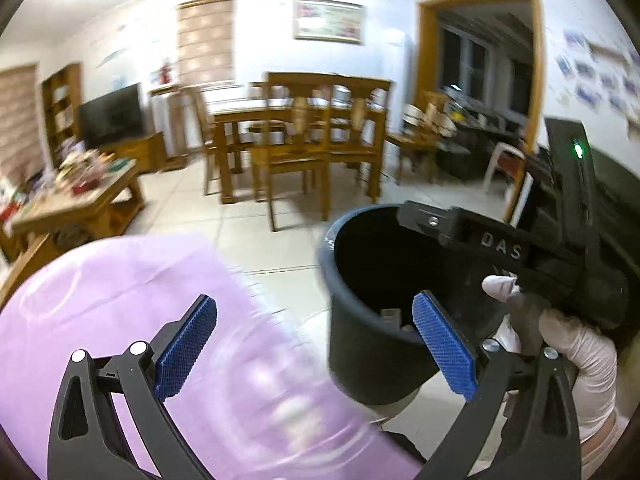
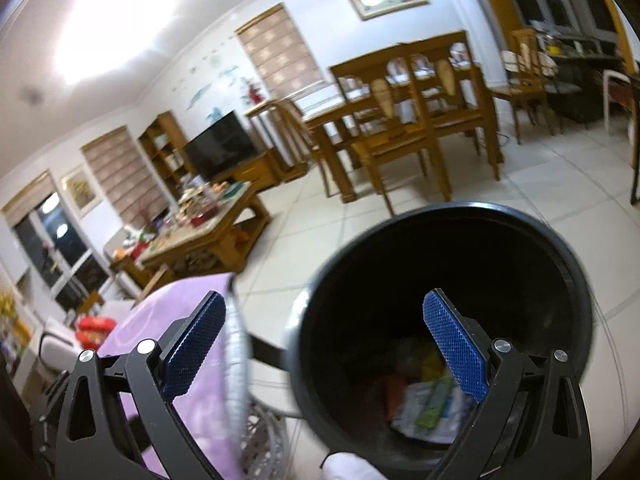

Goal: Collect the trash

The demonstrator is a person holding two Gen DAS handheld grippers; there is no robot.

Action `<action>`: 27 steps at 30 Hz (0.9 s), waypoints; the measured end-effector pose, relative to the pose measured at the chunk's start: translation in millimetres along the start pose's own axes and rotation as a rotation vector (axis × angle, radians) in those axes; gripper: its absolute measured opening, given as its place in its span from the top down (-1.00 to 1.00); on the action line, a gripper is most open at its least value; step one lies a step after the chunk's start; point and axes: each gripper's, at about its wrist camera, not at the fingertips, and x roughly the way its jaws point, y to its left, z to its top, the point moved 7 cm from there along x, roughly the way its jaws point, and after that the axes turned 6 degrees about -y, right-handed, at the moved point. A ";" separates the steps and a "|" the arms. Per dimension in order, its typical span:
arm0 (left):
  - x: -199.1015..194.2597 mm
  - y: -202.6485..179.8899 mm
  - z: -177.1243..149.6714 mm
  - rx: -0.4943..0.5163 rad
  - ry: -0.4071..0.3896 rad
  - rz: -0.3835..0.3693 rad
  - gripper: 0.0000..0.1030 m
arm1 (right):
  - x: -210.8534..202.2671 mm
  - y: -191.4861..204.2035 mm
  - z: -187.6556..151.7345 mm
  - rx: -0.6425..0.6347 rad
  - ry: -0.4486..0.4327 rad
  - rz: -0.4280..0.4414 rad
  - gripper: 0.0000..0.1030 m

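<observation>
The dark bin (image 2: 440, 320) stood on the tiled floor (image 1: 248, 232), its mouth gaping wide in the right wrist view, and down at its bottom lay the trash (image 2: 428, 404): crumpled wrappers, white, green and orange, blurred but plainly inside. The right gripper (image 2: 324, 352) hung over the near rim of the bin with its fingers (image 2: 456, 350) spread as wide as they went, released, nothing pressed between the blue pads; one pad sat over the bin's dark interior, the other over the pink cushioned seat (image 2: 192, 360) just beside the bin. In the left wrist view the left gripper (image 1: 316, 348) showed its fingers (image 1: 186, 346) parted too, nothing held, one pad over the pink seat (image 1: 120, 320), the other in front of the bin's (image 1: 368, 320) wall. To the right of that view a white-gloved hand (image 1: 576, 352) gripped the handle of the black right gripper body (image 1: 520, 248), which reached across the far side of the bin's rim. Beyond, well apart, stood a wooden dining table with chairs (image 1: 304, 132), a cluttered coffee-table surface (image 1: 80, 196) along the left, and a dark television (image 1: 112, 116) against the wall.
</observation>
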 end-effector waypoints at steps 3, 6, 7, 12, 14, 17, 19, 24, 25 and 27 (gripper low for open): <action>-22.3 40.4 -4.0 -0.052 -0.023 0.075 -0.90 | 3.3 42.8 -6.5 -0.048 -0.002 0.042 -0.90; -43.8 79.7 -9.0 -0.098 -0.047 0.147 -0.90 | 7.4 91.6 -14.3 -0.106 0.002 0.096 -0.90; -51.1 89.8 -10.9 -0.112 -0.055 0.169 -0.90 | 8.9 107.6 -18.2 -0.125 0.007 0.118 -0.90; -78.9 145.4 -21.5 -0.182 -0.071 0.260 -0.90 | 15.1 190.5 -44.0 -0.234 0.027 0.214 -0.90; -87.9 160.2 -23.6 -0.195 -0.080 0.289 -0.90 | 18.0 218.2 -53.4 -0.260 0.036 0.241 -0.90; -102.5 182.9 -27.1 -0.214 -0.101 0.329 -0.90 | 22.5 250.6 -67.2 -0.294 0.049 0.268 -0.90; -112.9 196.2 -30.3 -0.229 -0.114 0.351 -0.90 | 24.0 266.3 -73.9 -0.312 0.052 0.280 -0.90; -124.5 223.1 -31.4 -0.233 -0.160 0.469 -0.90 | 32.8 306.3 -90.4 -0.342 0.040 0.310 -0.90; -125.5 227.3 -31.5 -0.233 -0.167 0.487 -0.90 | 34.0 313.7 -93.4 -0.344 0.025 0.314 -0.90; -128.2 238.6 -31.8 -0.242 -0.185 0.524 -0.90 | 37.5 317.1 -94.1 -0.348 -0.010 0.325 -0.90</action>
